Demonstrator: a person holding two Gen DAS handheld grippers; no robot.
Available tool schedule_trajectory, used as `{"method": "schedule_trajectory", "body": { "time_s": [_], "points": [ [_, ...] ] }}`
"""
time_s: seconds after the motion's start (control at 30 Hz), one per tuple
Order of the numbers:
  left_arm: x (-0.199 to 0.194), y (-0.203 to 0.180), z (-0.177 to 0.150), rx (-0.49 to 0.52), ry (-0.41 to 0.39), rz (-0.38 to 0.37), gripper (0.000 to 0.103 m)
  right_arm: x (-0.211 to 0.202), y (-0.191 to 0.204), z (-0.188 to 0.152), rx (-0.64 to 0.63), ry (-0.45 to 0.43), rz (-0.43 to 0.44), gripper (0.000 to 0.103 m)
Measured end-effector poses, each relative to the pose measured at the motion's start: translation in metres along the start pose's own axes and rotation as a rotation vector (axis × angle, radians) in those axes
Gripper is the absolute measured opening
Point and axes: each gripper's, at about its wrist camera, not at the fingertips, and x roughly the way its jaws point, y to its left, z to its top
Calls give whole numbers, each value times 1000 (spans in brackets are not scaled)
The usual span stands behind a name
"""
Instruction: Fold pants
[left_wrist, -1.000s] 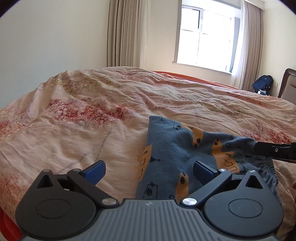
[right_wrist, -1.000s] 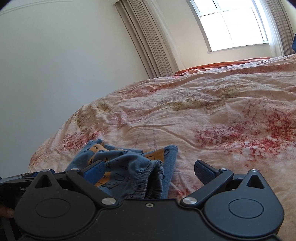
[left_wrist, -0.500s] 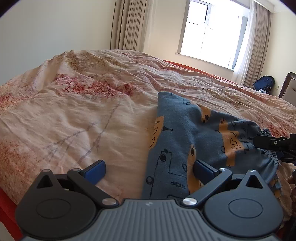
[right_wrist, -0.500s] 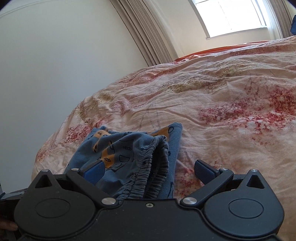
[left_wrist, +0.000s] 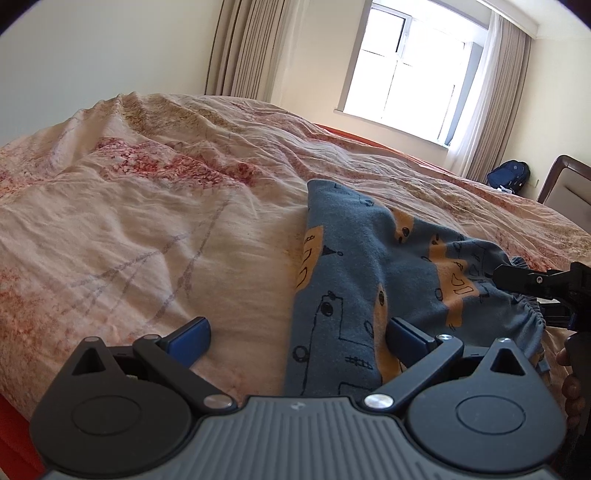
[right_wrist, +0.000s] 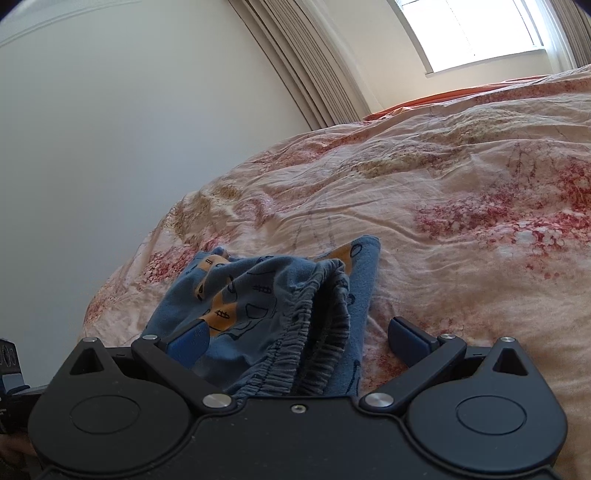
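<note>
- The pants (left_wrist: 365, 269) lie folded on the bedspread (left_wrist: 147, 229), near the close edge of the bed; they are blue with orange patches and black line drawings.
- In the left wrist view the left gripper (left_wrist: 297, 336) is spread wide, holding nothing. Its left pad sits over bare bedspread and its right pad over the near end of the pants, so the left edge of the pants runs between the 2 fingers.
- In the right wrist view the right gripper (right_wrist: 297, 336) is also spread wide and holds nothing. The gathered elastic waistband (right_wrist: 314, 332) bunches up between its 2 fingers, with the left pad over the blue cloth and the right pad over bedspread.
- The right gripper (left_wrist: 535, 284) shows at the right edge of the left wrist view, close to the waistband end (left_wrist: 528, 314) of the pants; contact cannot be told.
- Far behind the bed are a window (left_wrist: 402, 70) with curtains (left_wrist: 243, 48), and a dark blue backpack (left_wrist: 508, 177) on the floor at the far right.
</note>
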Motion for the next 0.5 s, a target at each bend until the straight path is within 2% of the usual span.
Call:
{"method": "schedule_trajectory", "body": {
  "time_s": [0.2, 0.37, 0.43, 0.5],
  "points": [
    [-2, 1, 11, -70, 42, -64, 103, -3, -8, 4, 81, 3, 41, 103],
    [0, -5, 19, -54, 68, -58, 102, -4, -8, 4, 87, 0, 40, 102],
    [-1, -8, 19, -45, 67, -64, 100, -5, -7, 4, 76, -6, 24, 96],
    [-2, -9, 20, -51, 67, -69, 94, -6, -8, 5, 76, -8, 20, 87]
  ]
}}
